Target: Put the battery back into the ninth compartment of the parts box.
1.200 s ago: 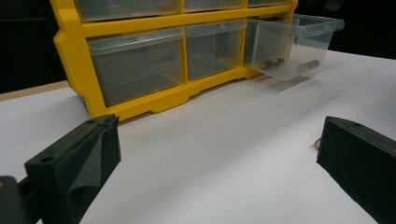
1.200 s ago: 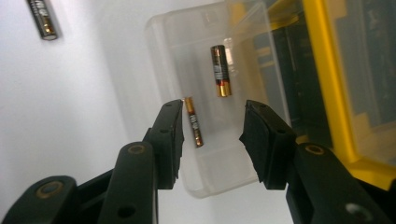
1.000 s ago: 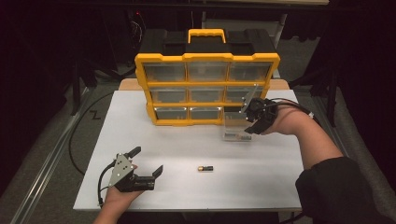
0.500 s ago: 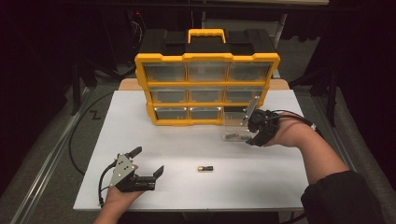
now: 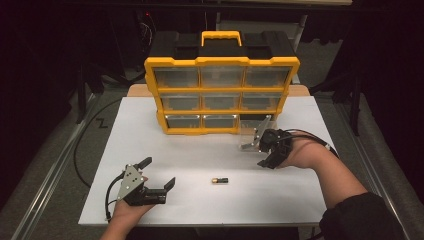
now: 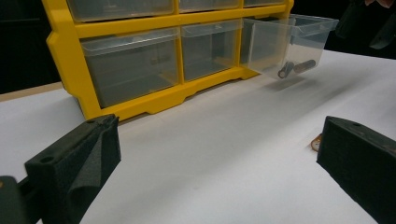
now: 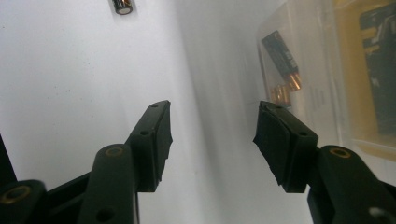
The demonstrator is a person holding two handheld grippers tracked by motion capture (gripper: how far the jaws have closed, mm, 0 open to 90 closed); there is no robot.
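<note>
A yellow organiser (image 5: 222,62) with clear drawers stands at the back of the white table (image 5: 300,200). Its bottom right drawer (image 5: 252,132) (image 6: 289,42) (image 7: 303,60) is pulled far out and tilts forward, with batteries (image 6: 296,67) (image 7: 282,53) inside. A loose battery (image 5: 219,180) (image 7: 122,5) lies on the table in front. My right gripper (image 5: 261,151) (image 7: 215,119) sits low beside the drawer's front; its jaws have just been opening and nothing is between them. My left gripper (image 5: 160,171) (image 6: 219,154) rests open at the front left, left of the loose battery.
The other drawers (image 5: 219,102) of the organiser are pushed in. Black cables trail off the table's left side (image 5: 87,145). A bare white surface lies between the two grippers around the loose battery.
My right gripper has come down and nearer, away from the drawer's front, and its jaws stand wider. The left gripper, the drawer and the loose battery have stayed put.
</note>
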